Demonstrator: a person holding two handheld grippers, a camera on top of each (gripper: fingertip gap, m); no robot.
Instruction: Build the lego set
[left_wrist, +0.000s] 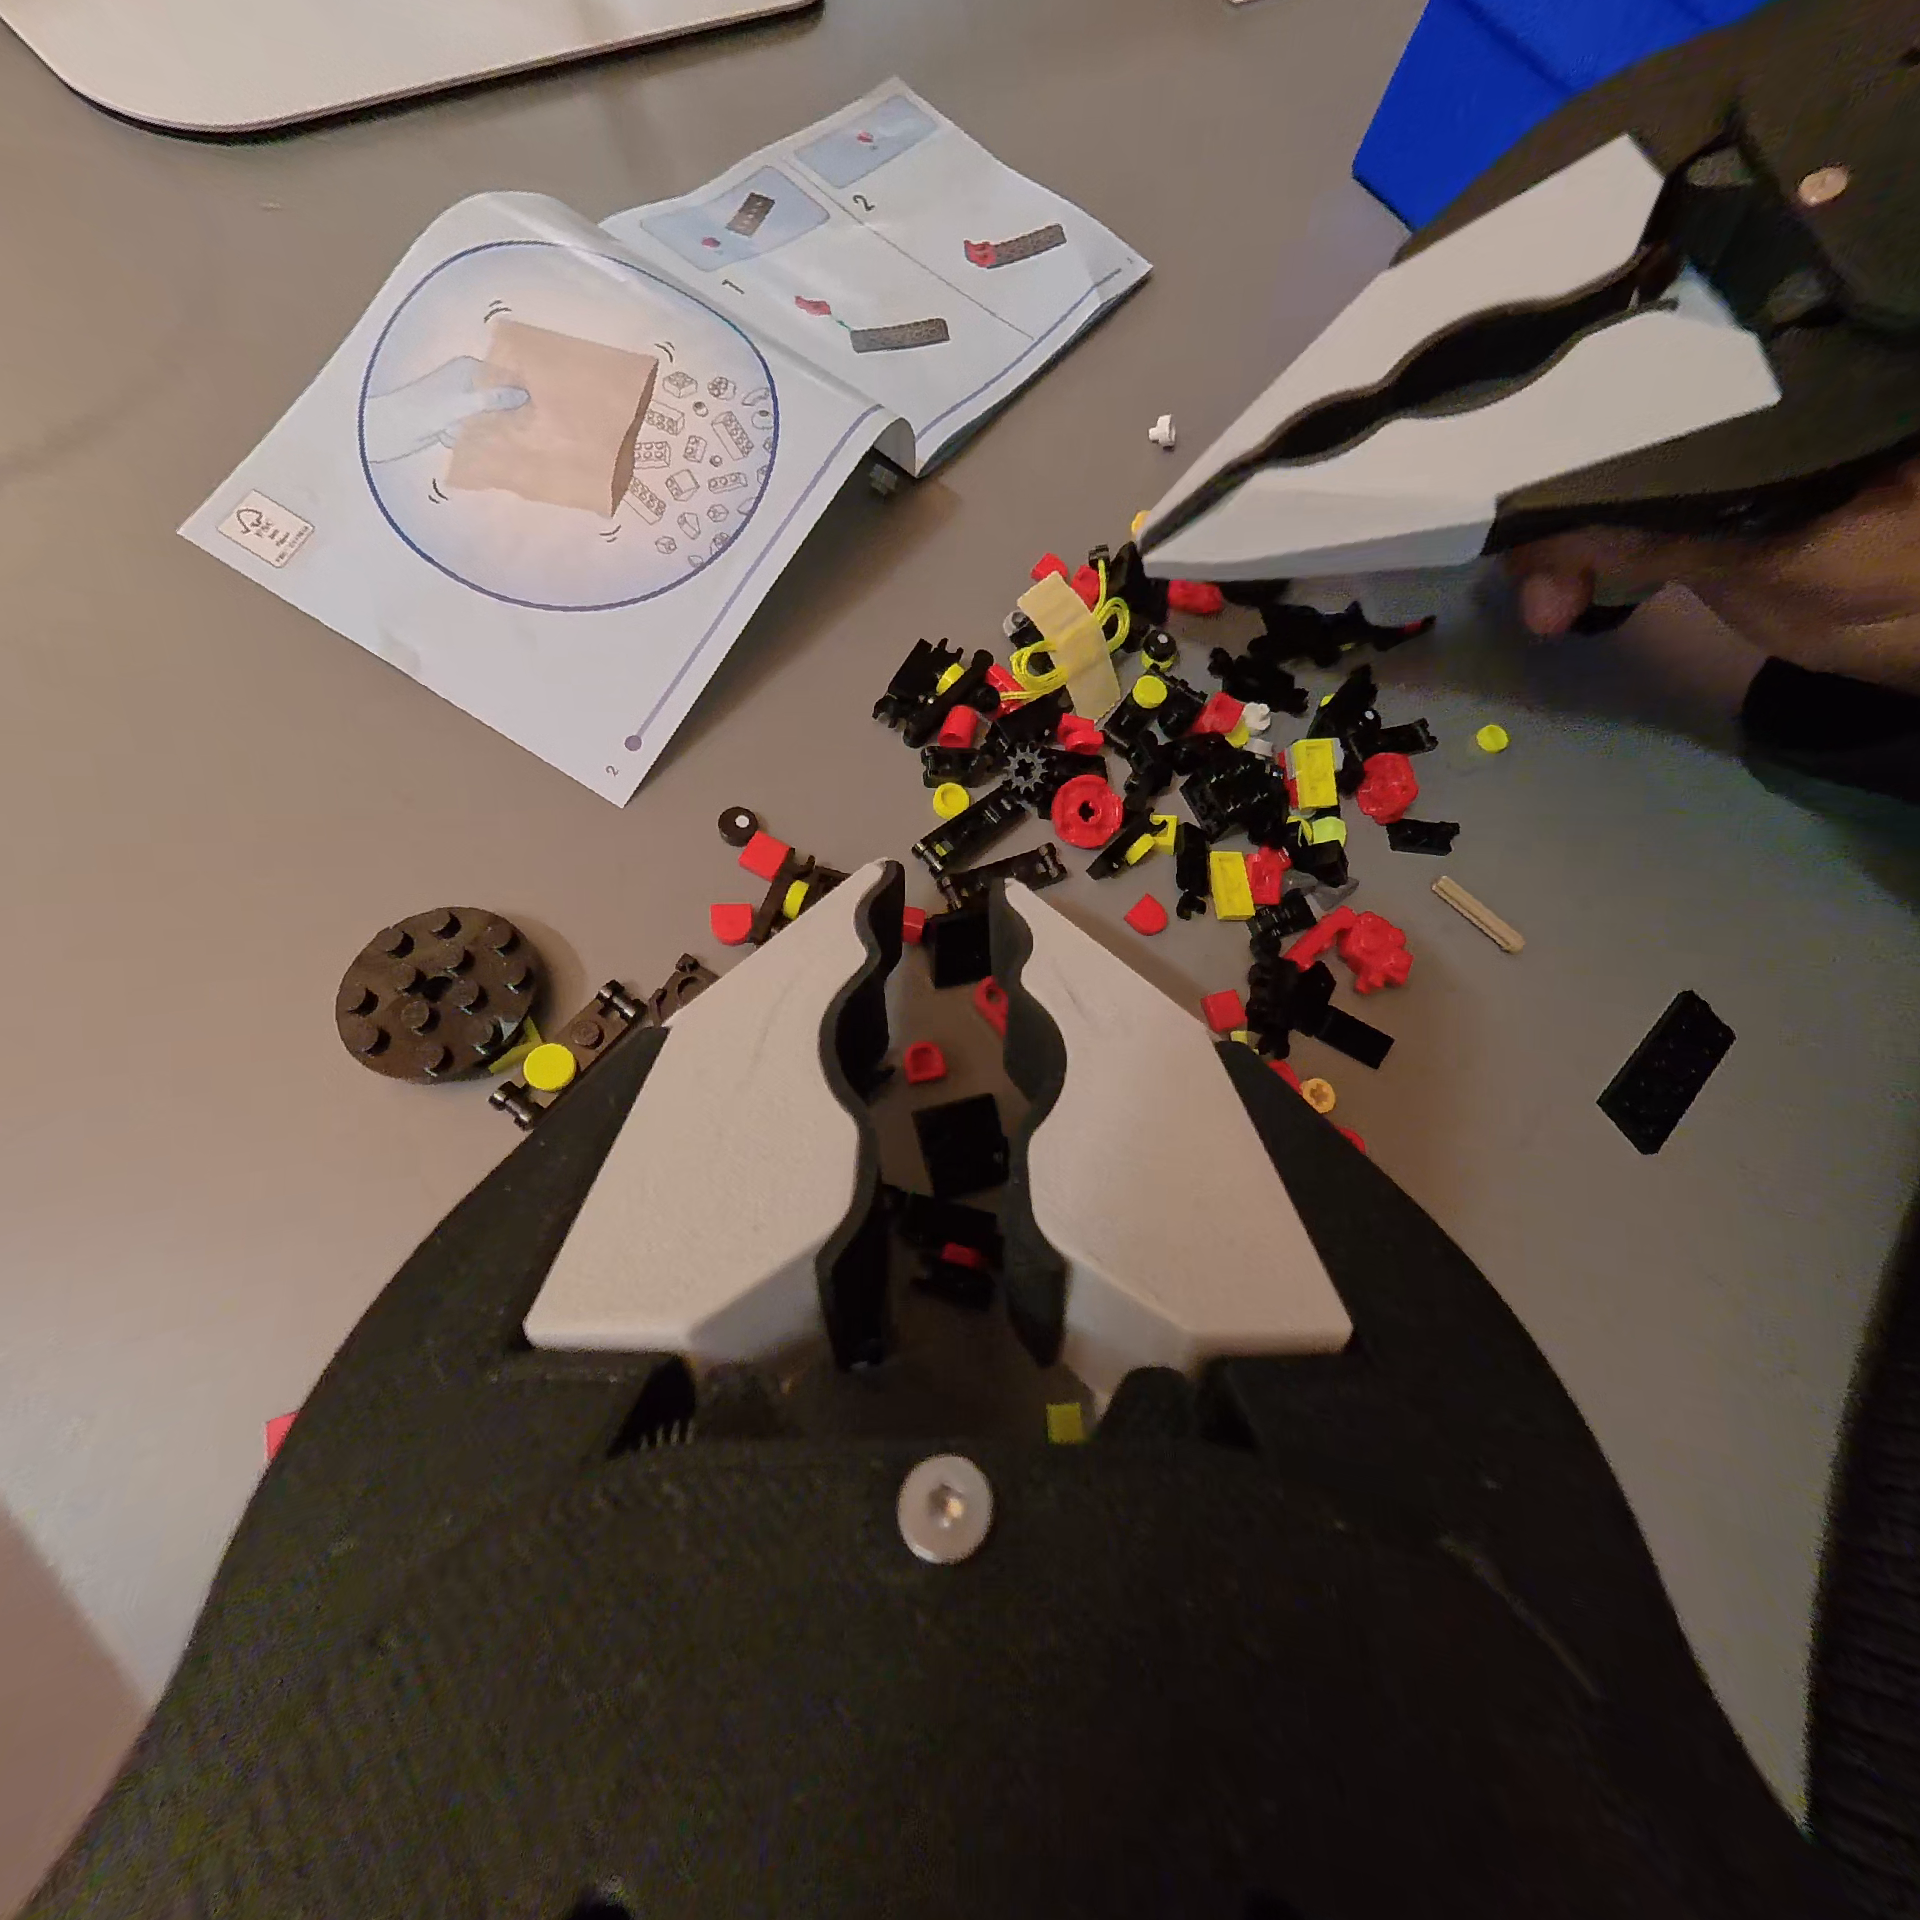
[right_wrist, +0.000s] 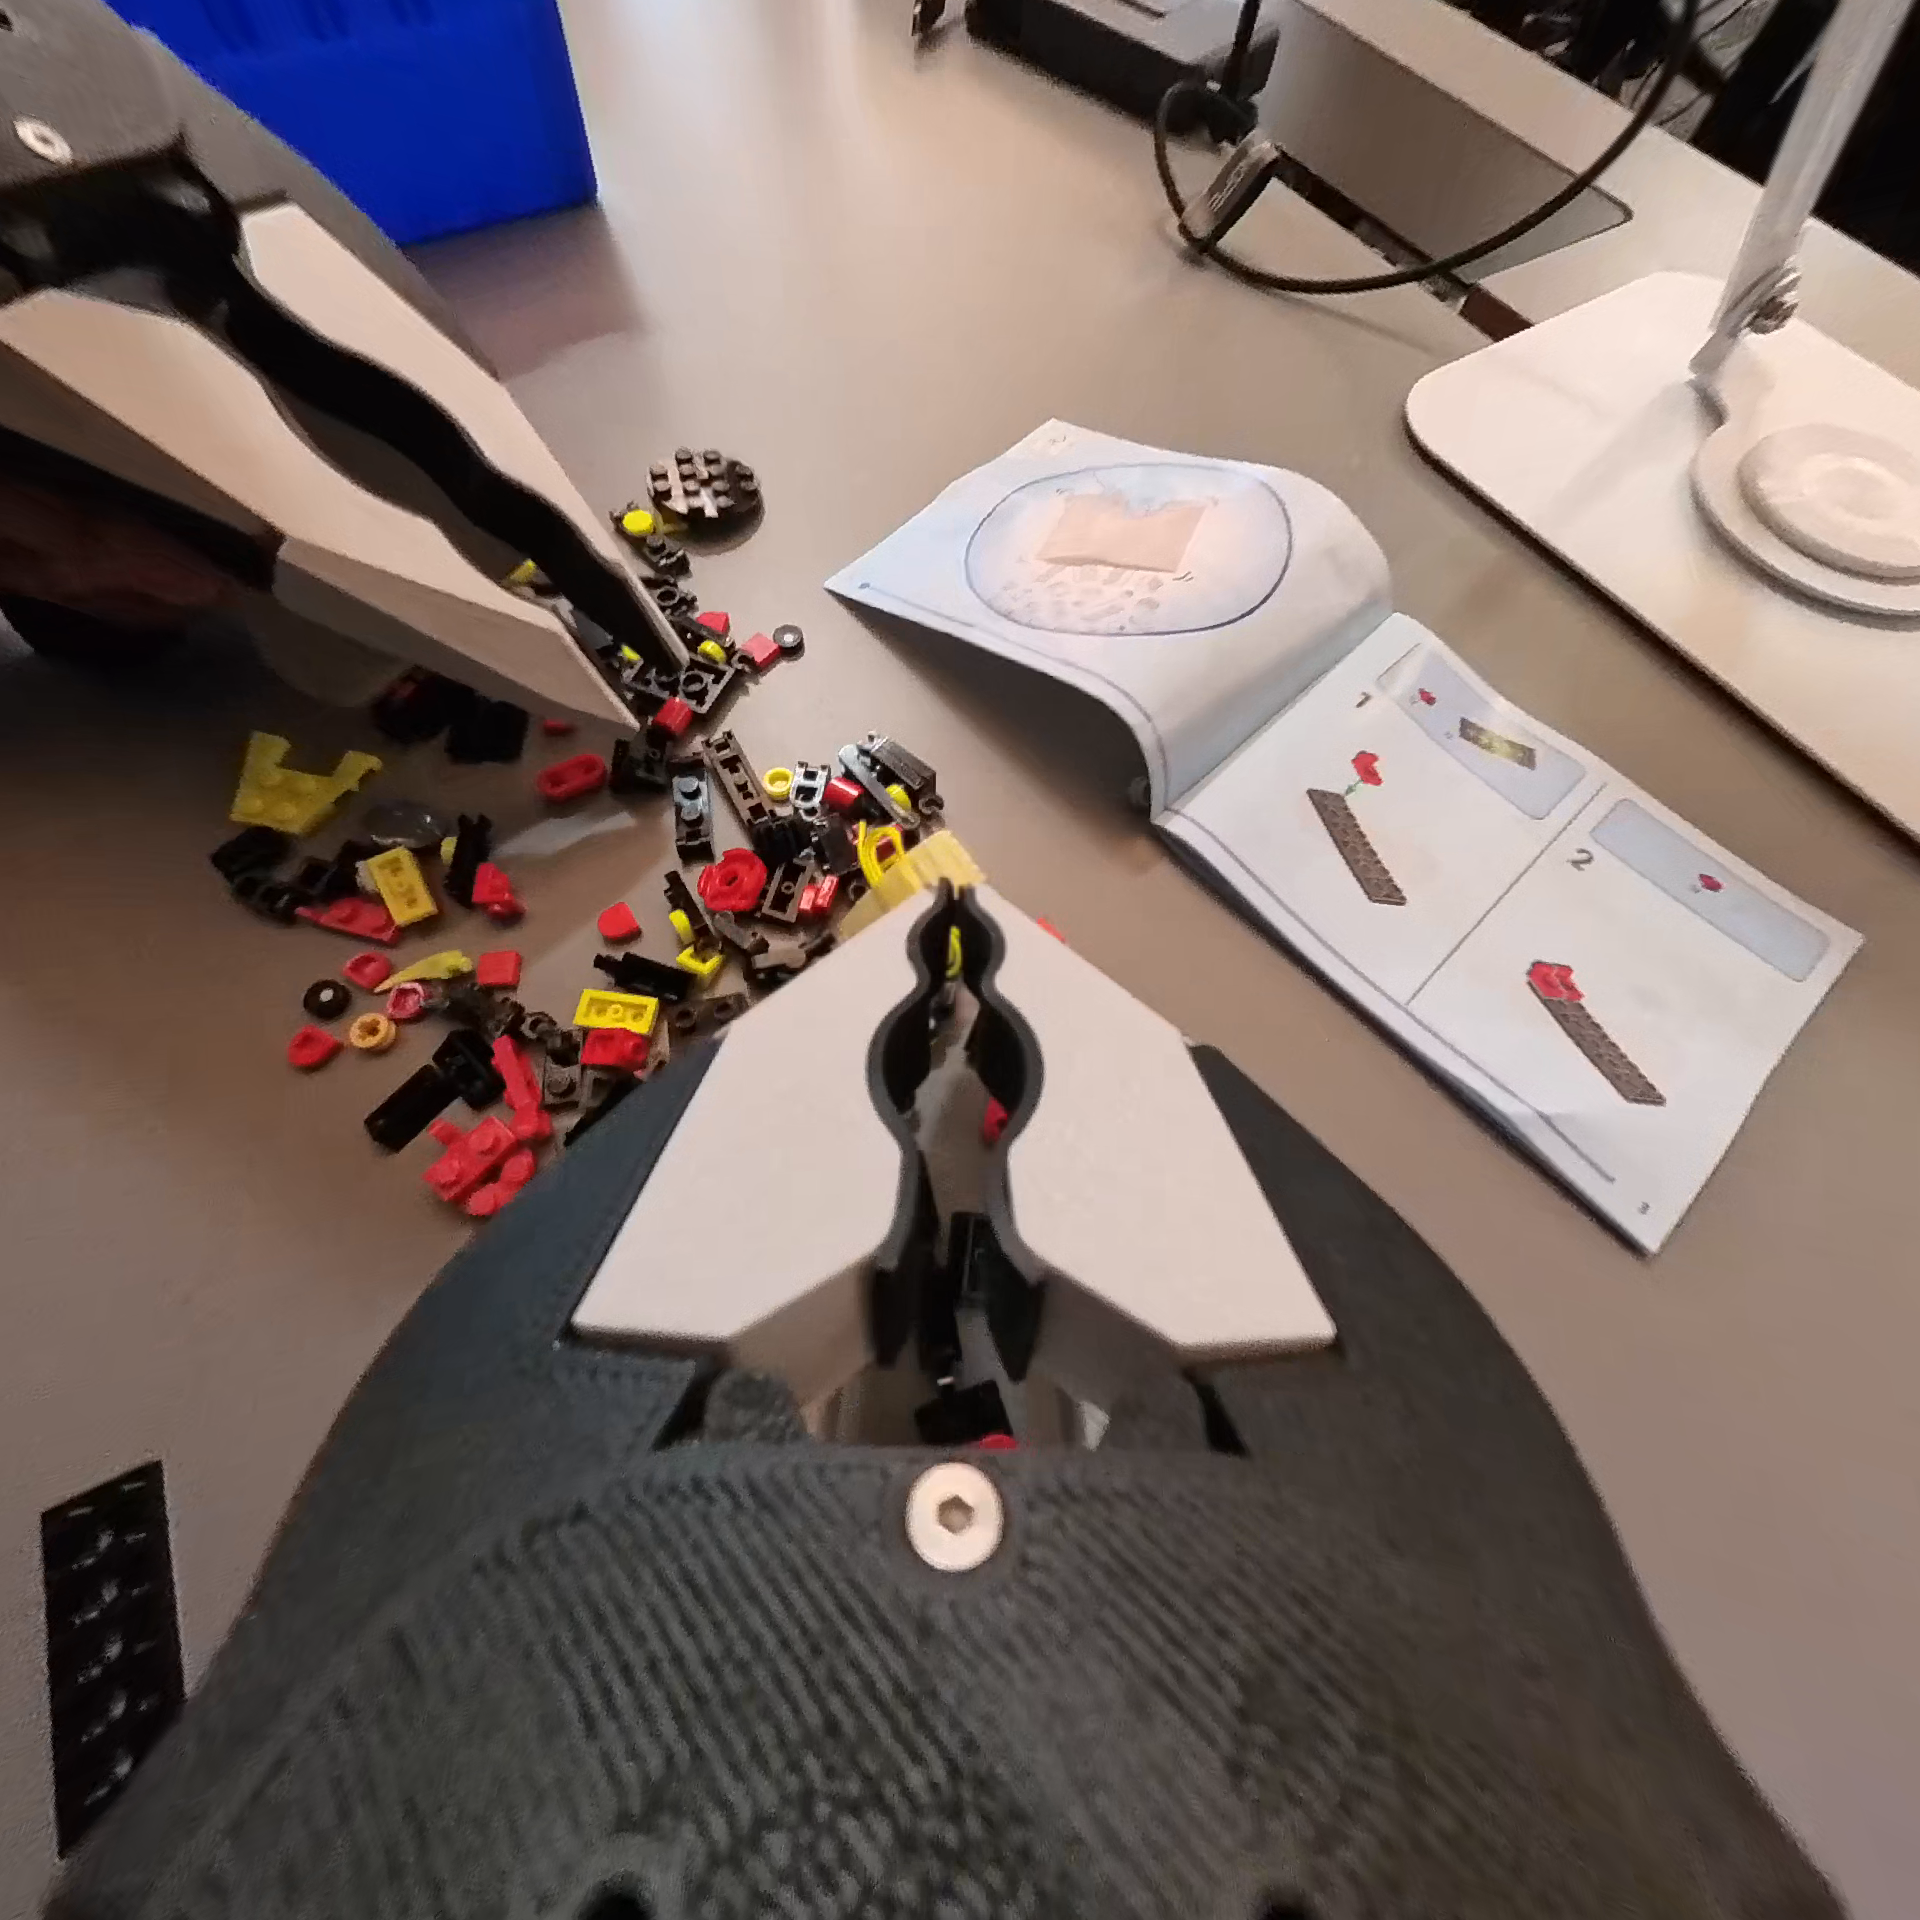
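Spread across a grey tabletop (left_wrist: 260, 935), the makings of a small lego set wait to be sorted: an open pale-blue instruction booklet (left_wrist: 582, 468) lies flat beside the parts, evidently kept in sight so its first two steps can be followed. Next to it sits the loose heap of red, black and yellow bricks (left_wrist: 1143, 790), tipped out in one scatter, with a dark round studded plate (left_wrist: 442, 992) and a long black studded plate (left_wrist: 1668, 1070) lying apart at the edges, the latter probably set aside as the base the booklet pictures. Over the near side of the heap the left gripper (left_wrist: 945, 883) hangs with fingers parted and nothing between them, while the right gripper (right_wrist: 945, 894) noses into the far side beside a yellow string piece (right_wrist: 883, 852), tips nearly together; whether they pinch anything cannot be told.
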